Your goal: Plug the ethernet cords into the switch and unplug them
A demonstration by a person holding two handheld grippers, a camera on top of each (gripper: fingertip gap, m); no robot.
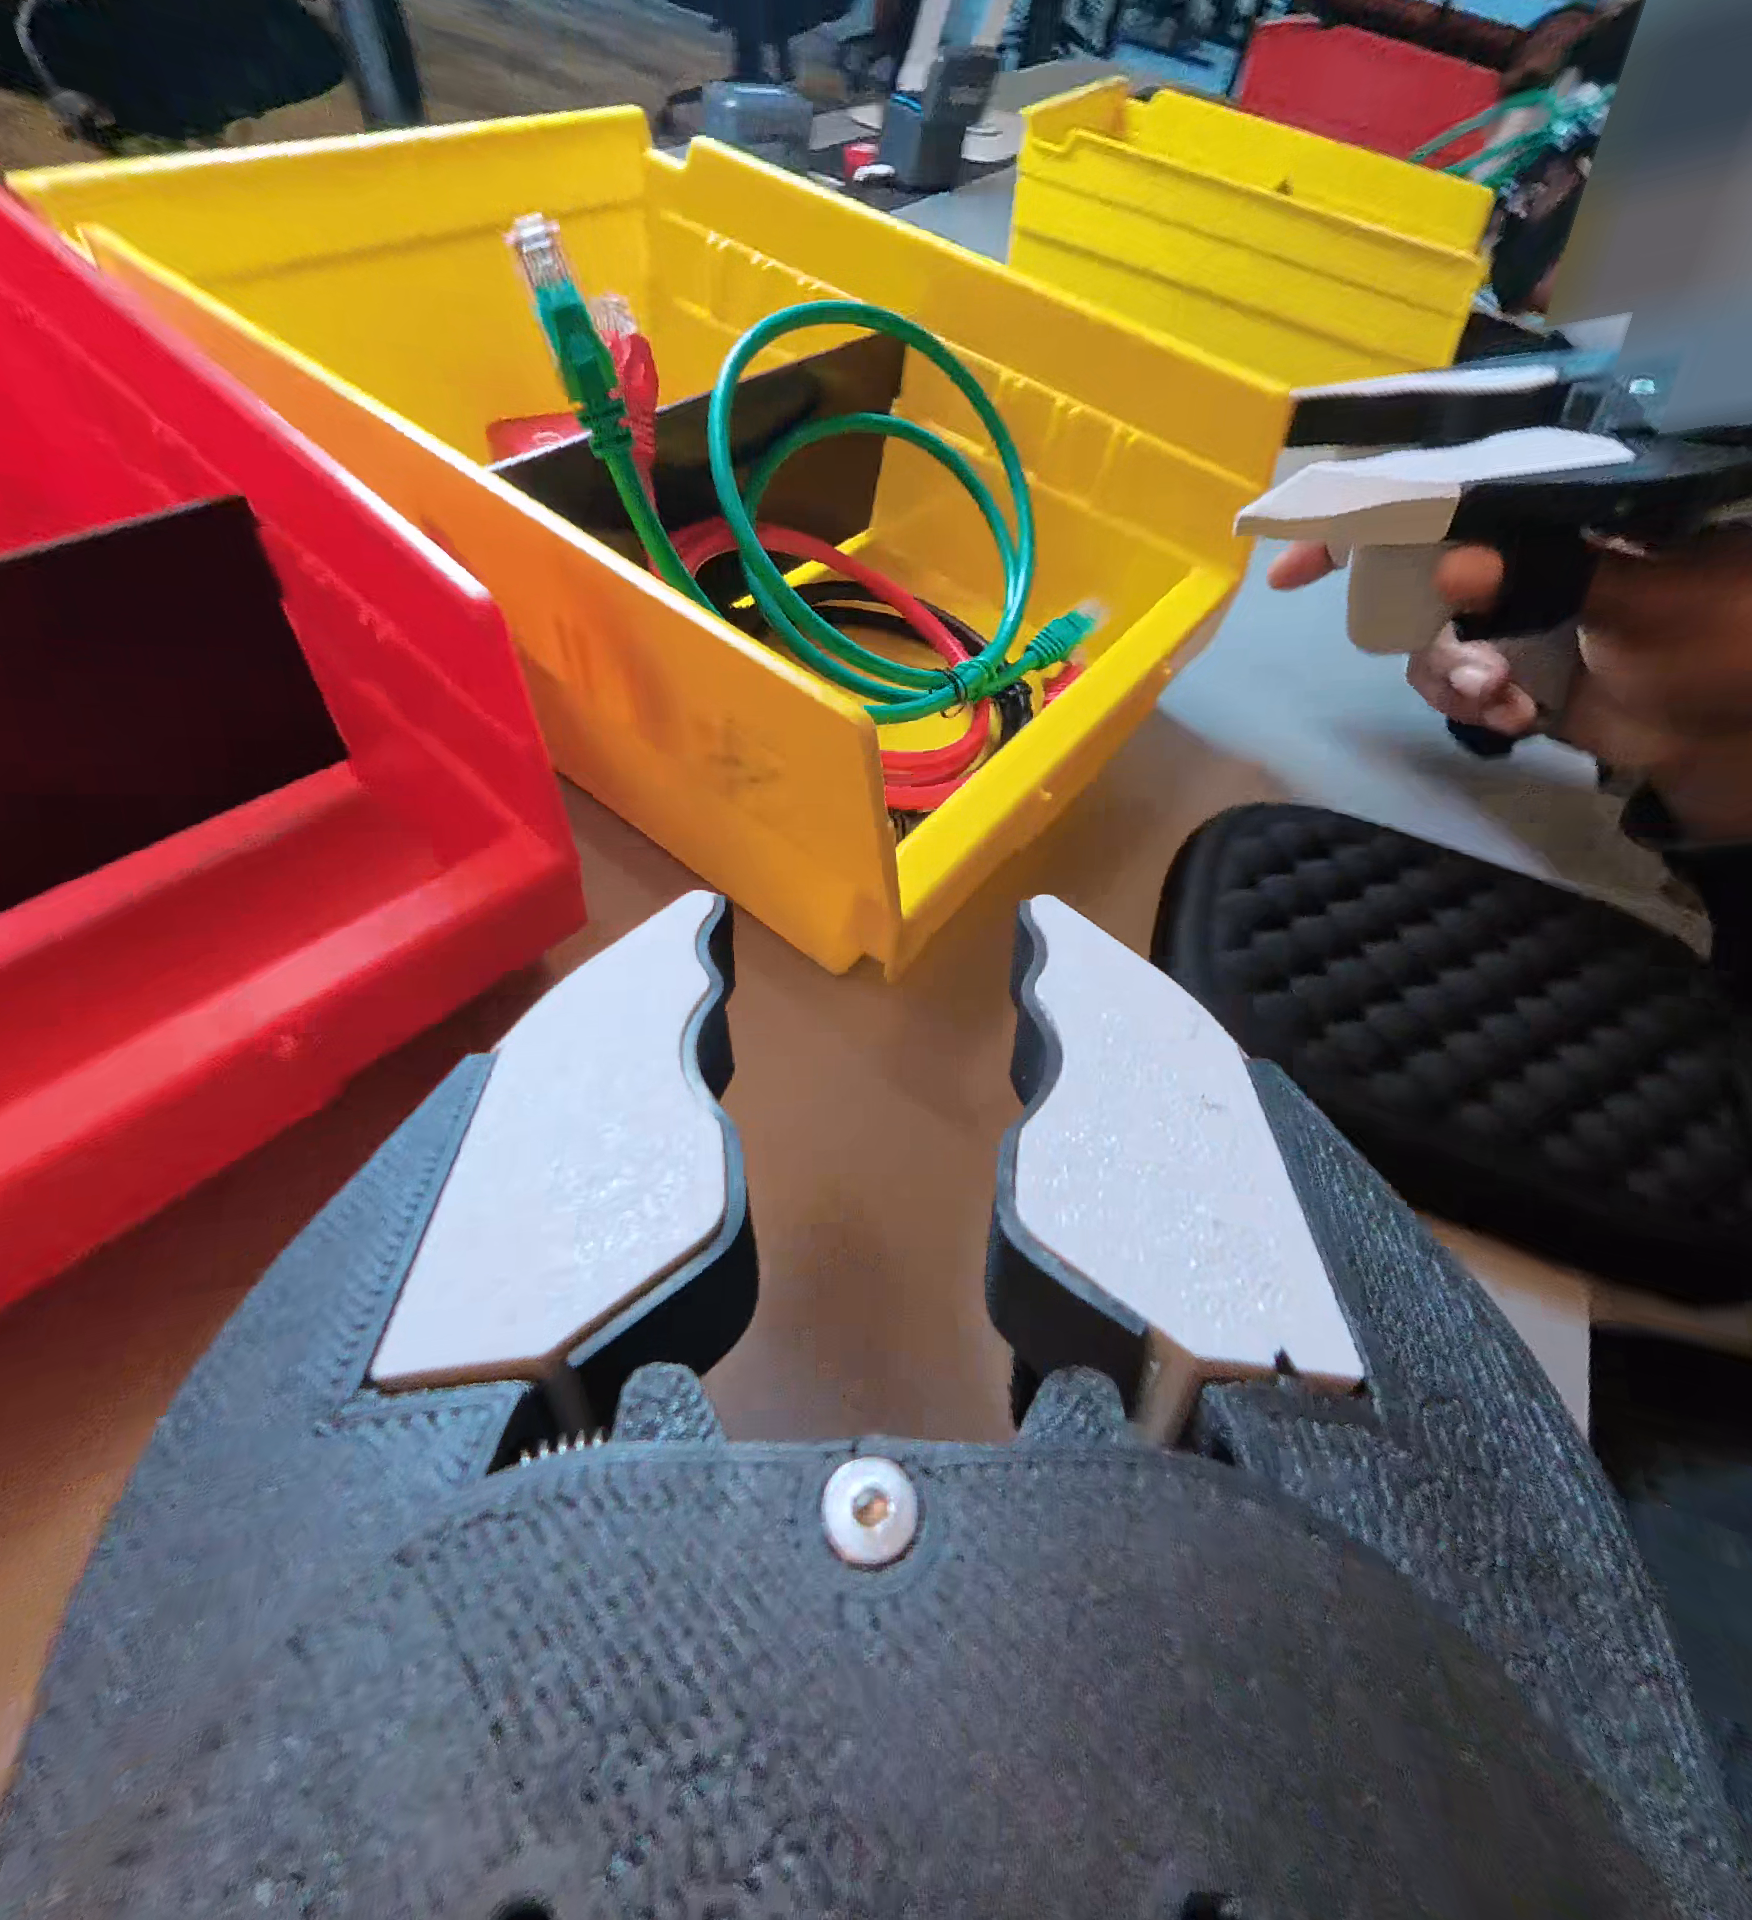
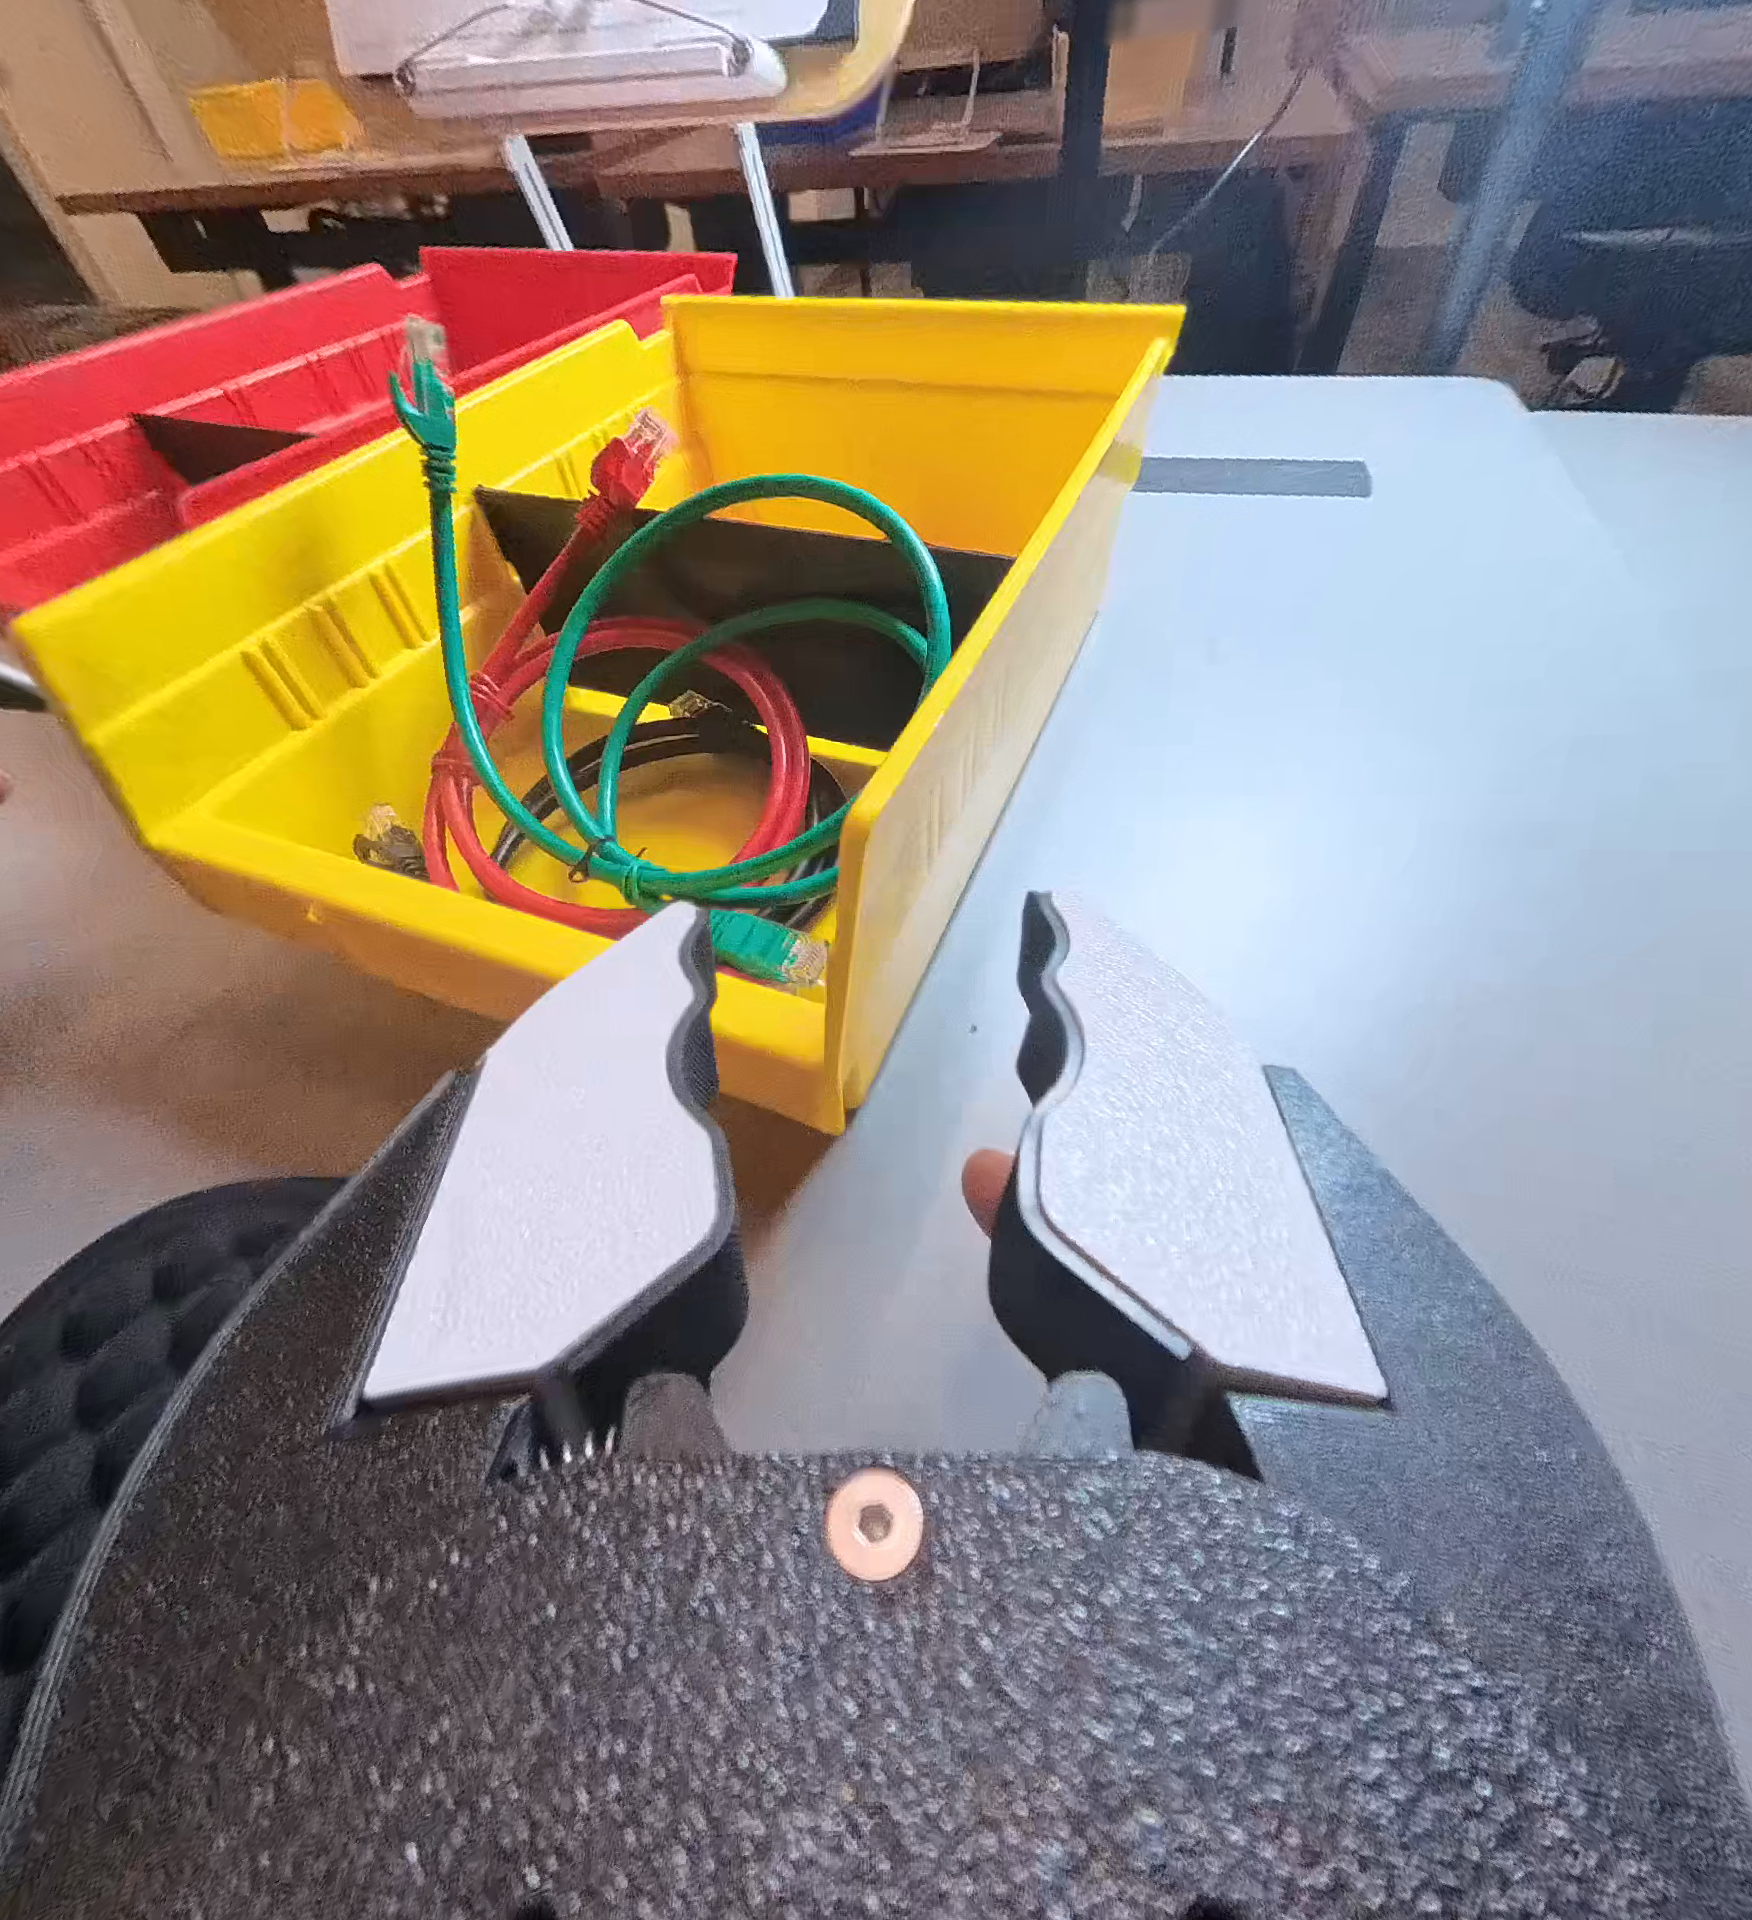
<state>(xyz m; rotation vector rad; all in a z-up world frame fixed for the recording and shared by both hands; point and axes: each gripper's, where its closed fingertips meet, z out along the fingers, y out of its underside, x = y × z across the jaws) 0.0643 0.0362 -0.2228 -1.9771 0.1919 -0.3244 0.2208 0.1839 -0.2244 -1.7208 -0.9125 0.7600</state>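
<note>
cords sit coiled in the yellow bin (image 2: 997,790) just ahead of both tools, probably kept there for easy picking: green cord (image 2: 747,665), red cord (image 2: 633,774), a black one beneath. no switch shows in either view. left gripper (image 1: 872,935) hangs short of the bin's near corner, jaws spread, holding nothing. right gripper (image 2: 867,935) hovers at its front lip, likewise released and empty.
</note>
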